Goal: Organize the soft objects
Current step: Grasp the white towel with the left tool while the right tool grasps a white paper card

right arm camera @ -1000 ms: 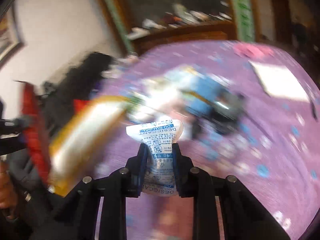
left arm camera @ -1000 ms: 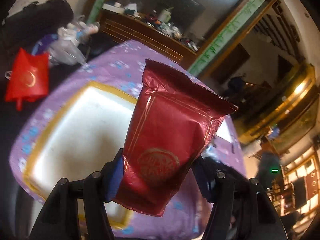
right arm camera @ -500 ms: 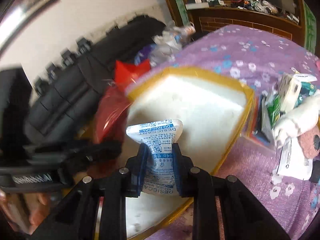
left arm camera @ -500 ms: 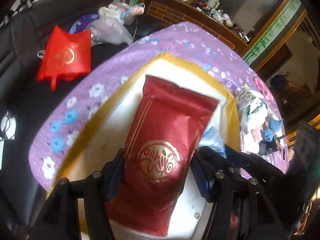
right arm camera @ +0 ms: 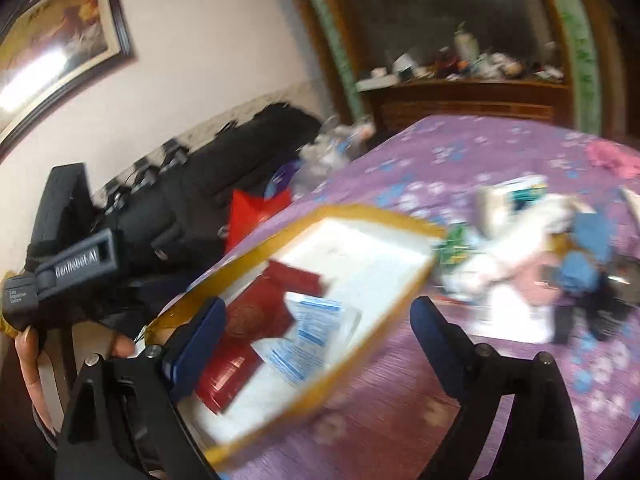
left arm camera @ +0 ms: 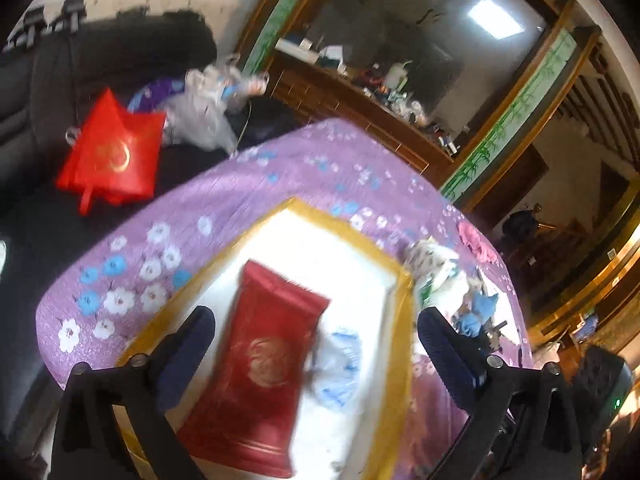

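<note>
Both jaws just opened wide, dropping red pouch (left arm camera: 260,364) and desiccant packet (right arm camera: 308,332) into tray (left arm camera: 396,360); left gripper (left arm camera: 316,344) and right gripper (right arm camera: 316,332) empty.

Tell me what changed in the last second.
Both grippers let go: the left gripper has just opened and dropped the red foil packet into the yellow-rimmed white tray; the right gripper has just opened and dropped the desiccant sachet beside it. The pile of soft items stays on the purple cloth.
</note>
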The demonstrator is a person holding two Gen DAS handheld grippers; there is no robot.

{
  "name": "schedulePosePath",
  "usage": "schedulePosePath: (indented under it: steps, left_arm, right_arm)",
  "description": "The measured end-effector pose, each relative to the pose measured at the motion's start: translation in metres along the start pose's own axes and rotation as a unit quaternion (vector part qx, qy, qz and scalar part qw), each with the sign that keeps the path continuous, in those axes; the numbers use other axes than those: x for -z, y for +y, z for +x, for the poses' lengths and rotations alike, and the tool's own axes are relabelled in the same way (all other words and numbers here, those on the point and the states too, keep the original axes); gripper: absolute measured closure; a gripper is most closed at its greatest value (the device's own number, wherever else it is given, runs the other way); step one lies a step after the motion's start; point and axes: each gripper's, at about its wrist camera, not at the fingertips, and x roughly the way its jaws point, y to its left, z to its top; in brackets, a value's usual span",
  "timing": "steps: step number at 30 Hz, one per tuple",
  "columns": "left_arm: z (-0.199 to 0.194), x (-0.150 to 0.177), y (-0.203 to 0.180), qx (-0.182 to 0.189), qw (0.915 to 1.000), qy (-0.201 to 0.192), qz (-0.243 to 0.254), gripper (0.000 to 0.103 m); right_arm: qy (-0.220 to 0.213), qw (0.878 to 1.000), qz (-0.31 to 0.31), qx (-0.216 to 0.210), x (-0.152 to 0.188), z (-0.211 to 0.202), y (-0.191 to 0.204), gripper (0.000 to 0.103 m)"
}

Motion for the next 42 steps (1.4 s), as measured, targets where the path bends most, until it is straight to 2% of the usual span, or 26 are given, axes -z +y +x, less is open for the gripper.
schedulePosePath:
  steps: [2, 4, 6, 9, 13, 15, 16, 17, 18, 19, 20, 23, 25, 27, 29, 32, 34, 35, 37, 42]
  left_arm:
    - [0.0, -0.002, -0.025, 0.0, 0.9997, -0.005, 0.026, 0.001]
    - [0.005, -0.002, -0.054, 0.02, 0.998, -0.015, 0.058, 0.001]
    - [0.016, 0.001, -0.084, 0.035, 0.9948, -0.009, 0.095, 0.001]
    - [0.047, 0.004, -0.137, 0.035, 0.984, 0.02, 0.173, 0.001]
    - [0.095, 0.008, -0.2, 0.019, 0.9543, 0.074, 0.289, 0.001]
    - [0.122, 0.015, -0.224, -0.007, 0.9384, 0.094, 0.333, 0.001]
    - [0.139, 0.02, -0.233, -0.026, 0.9266, 0.099, 0.362, 0.002]
    - [0.15, 0.025, -0.238, -0.04, 0.9194, 0.103, 0.378, 0.005]
    - [0.162, 0.028, -0.242, -0.05, 0.9134, 0.108, 0.39, 0.013]
    - [0.175, 0.031, -0.242, -0.056, 0.9102, 0.119, 0.393, 0.017]
    - [0.187, 0.03, -0.24, -0.055, 0.9121, 0.137, 0.382, 0.024]
    - [0.211, 0.027, -0.23, -0.047, 0.9201, 0.159, 0.355, 0.026]
    - [0.218, 0.026, -0.223, -0.037, 0.9265, 0.163, 0.337, 0.032]
    - [0.219, 0.027, -0.222, -0.028, 0.9295, 0.172, 0.325, 0.059]
    - [0.214, 0.028, -0.218, -0.014, 0.9337, 0.188, 0.304, 0.061]
    - [0.187, 0.031, -0.215, 0.002, 0.9403, 0.173, 0.293, 0.061]
    - [0.168, 0.028, -0.206, 0.018, 0.9489, 0.17, 0.265, 0.061]
    - [0.16, 0.027, -0.201, 0.022, 0.9522, 0.168, 0.254, 0.061]
    - [0.144, 0.029, -0.187, 0.025, 0.9599, 0.165, 0.225, 0.061]
    - [0.116, 0.044, -0.151, 0.052, 0.9727, 0.159, 0.16, 0.062]
  right_arm:
    - [-0.044, 0.999, 0.018, 0.022, 0.005, -0.023, -0.019, 0.01]
    - [-0.07, 0.996, 0.032, 0.037, 0.006, -0.039, -0.042, 0.01]
    - [-0.05, 0.997, 0.038, 0.044, 0.002, -0.044, -0.064, 0.01]
    - [-0.032, 0.996, 0.059, 0.051, -0.001, -0.05, -0.095, 0.01]
    - [-0.046, 0.992, 0.103, 0.059, 0.008, -0.064, -0.137, 0.01]
    - [-0.049, 0.989, 0.124, 0.067, 0.014, -0.063, -0.15, 0.01]
    - [-0.053, 0.988, 0.13, 0.069, 0.018, -0.062, -0.154, 0.011]
    - [-0.053, 0.986, 0.137, 0.073, 0.021, -0.06, -0.158, 0.013]
    - [-0.047, 0.986, 0.143, 0.075, 0.024, -0.058, -0.161, 0.016]
    - [-0.043, 0.985, 0.146, 0.079, 0.026, -0.057, -0.162, 0.02]
    - [-0.042, 0.985, 0.146, 0.085, 0.026, -0.056, -0.162, 0.02]
    - [-0.036, 0.985, 0.143, 0.086, 0.027, -0.052, -0.162, 0.02]
    - [-0.032, 0.985, 0.144, 0.084, 0.028, -0.052, -0.162, 0.02]
    - [-0.031, 0.985, 0.147, 0.081, 0.028, -0.051, -0.162, 0.02]
    - [-0.031, 0.985, 0.148, 0.078, 0.029, -0.051, -0.162, 0.023]
    - [-0.029, 0.986, 0.145, 0.074, 0.029, -0.052, -0.161, 0.029]
    - [-0.024, 0.987, 0.141, 0.074, 0.026, -0.052, -0.159, 0.037]
    - [-0.023, 0.987, 0.142, 0.071, 0.023, -0.054, -0.158, 0.037]
    - [-0.02, 0.987, 0.142, 0.067, 0.011, -0.057, -0.156, 0.038]
    - [-0.024, 0.99, 0.101, 0.099, -0.038, -0.06, -0.155, 0.038]
